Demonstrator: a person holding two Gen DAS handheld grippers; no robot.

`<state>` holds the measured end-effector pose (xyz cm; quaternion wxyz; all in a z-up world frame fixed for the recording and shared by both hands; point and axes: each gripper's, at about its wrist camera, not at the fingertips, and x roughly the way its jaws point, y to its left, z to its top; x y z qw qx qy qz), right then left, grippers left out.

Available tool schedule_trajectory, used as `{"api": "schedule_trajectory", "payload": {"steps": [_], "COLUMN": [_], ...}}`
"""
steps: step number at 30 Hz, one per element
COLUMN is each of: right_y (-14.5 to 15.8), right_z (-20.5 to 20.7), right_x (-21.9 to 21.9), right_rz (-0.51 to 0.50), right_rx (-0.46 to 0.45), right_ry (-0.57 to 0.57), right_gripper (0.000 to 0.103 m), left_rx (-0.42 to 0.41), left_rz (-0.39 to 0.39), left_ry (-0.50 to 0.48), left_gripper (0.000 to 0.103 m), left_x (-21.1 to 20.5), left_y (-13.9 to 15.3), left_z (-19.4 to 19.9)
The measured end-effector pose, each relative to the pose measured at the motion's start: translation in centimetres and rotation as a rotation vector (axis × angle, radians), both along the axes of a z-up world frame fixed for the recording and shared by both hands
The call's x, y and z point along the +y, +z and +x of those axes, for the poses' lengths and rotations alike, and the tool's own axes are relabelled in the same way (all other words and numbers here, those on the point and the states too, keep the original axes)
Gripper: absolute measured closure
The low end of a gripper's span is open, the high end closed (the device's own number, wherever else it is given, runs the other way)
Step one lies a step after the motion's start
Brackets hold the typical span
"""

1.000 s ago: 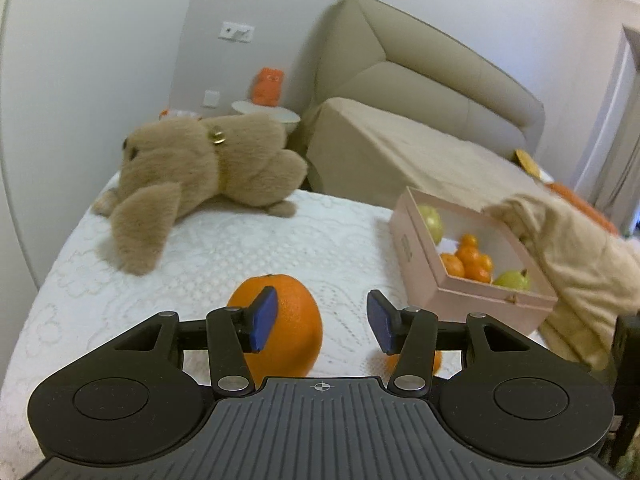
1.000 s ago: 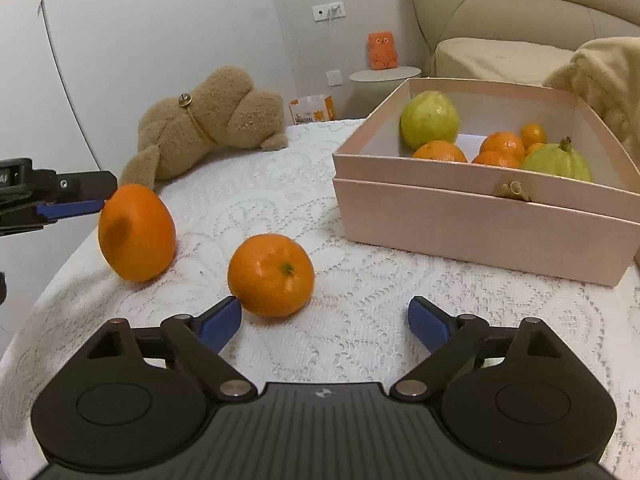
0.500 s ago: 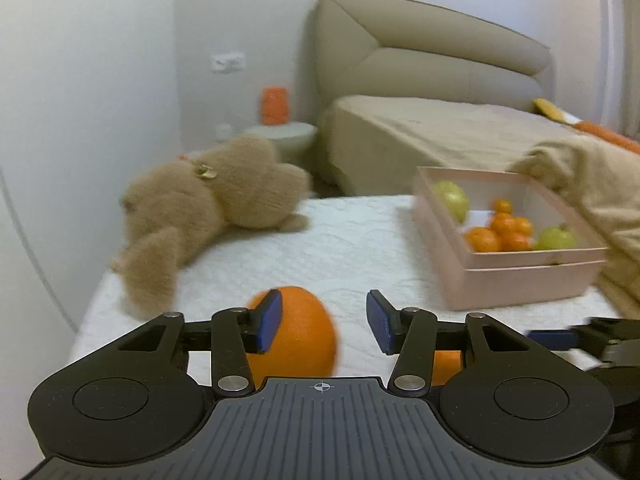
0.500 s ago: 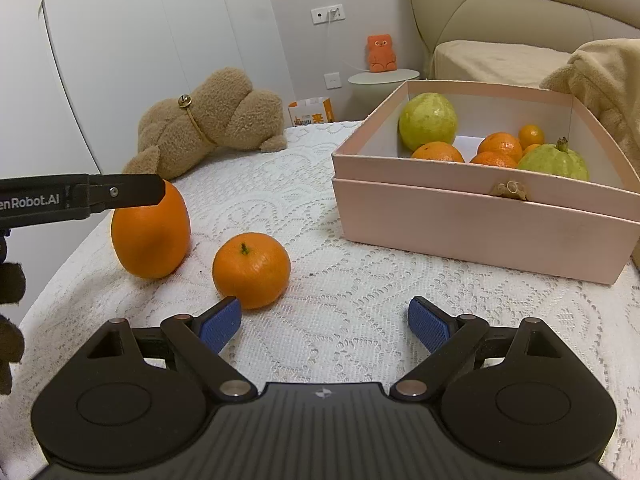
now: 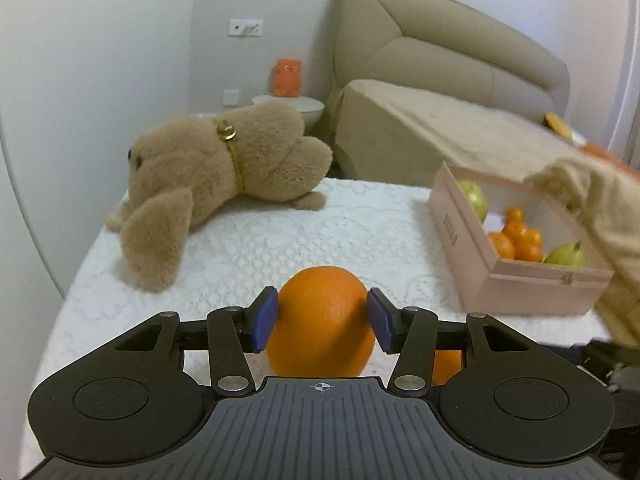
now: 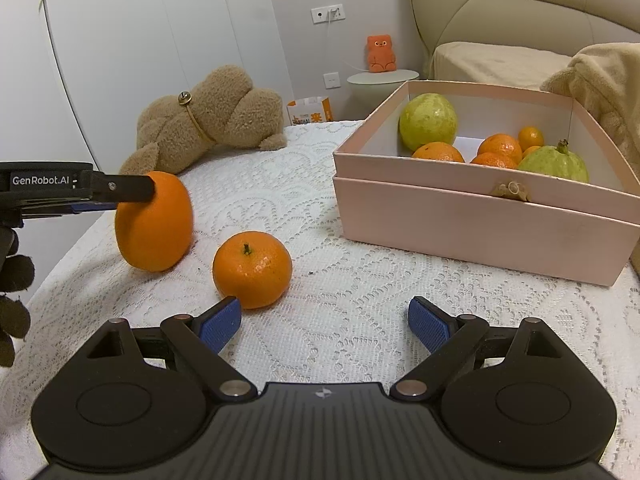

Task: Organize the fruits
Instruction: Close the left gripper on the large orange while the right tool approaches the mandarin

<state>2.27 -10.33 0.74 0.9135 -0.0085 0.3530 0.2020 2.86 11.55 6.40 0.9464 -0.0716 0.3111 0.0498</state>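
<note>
Lace tablecloth (image 6: pixel 360 320): pink box (image 6: pixel 480 216) holds guavas + tangerines already. Left gripper (image 5: pixel 322 316) clamps big orange (image 5: pixel 320 320); right gripper (image 6: pixel 324 322) agape by loose tangerine (image 6: pixel 252 268). Two left.

Right wrist view: mandarin (image 6: pixel 252 268) on bench (image 6: pixel 360 320) centre. Orange (image 6: pixel 154 222) at its 10 o'clock, near, apart. Box (image 6: pixel 480 216) at 2 o'clock, fruit inside. Plush (image 6: pixel 208 120) at 11 o'clock, behind orange. Right tongs (image 6: pixel 324 322) at 6 o'clock.

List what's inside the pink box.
In the pink box: two green guavas, several small oranges. Its near wall hides the floor and the fruits' undersides, so more may sit unseen.
</note>
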Motion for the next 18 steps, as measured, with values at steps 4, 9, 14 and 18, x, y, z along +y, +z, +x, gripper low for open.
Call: {"api": "schedule_trajectory", "payload": {"steps": [4,9,14,18], "right_y": [0.0,-0.1,-0.1,-0.2], "right_z": [0.0,-0.1,-0.1,-0.1], "right_x": [0.0,0.0,0.0,0.1], "right_rz": [-0.003,-0.005,-0.006,-0.006], "right_rx": [-0.001,-0.002,-0.003,-0.003], "right_ry": [0.000,0.000,0.000,0.000], "right_gripper": [0.012,0.012,0.011,0.011], "left_rx": [0.018,0.047,0.102,0.116], "left_rz": [0.072,0.142,0.262,0.248], "left_ry": [-0.026,-0.059,-0.137,-0.131], "left_gripper": [0.048,0.048,0.027,0.027], "left_x": [-1.1,-2.0,-3.5,-2.9], "left_y": [0.0,0.0,-0.5,-0.7], "left_z": [0.8,2.0,2.9,3.7]}}
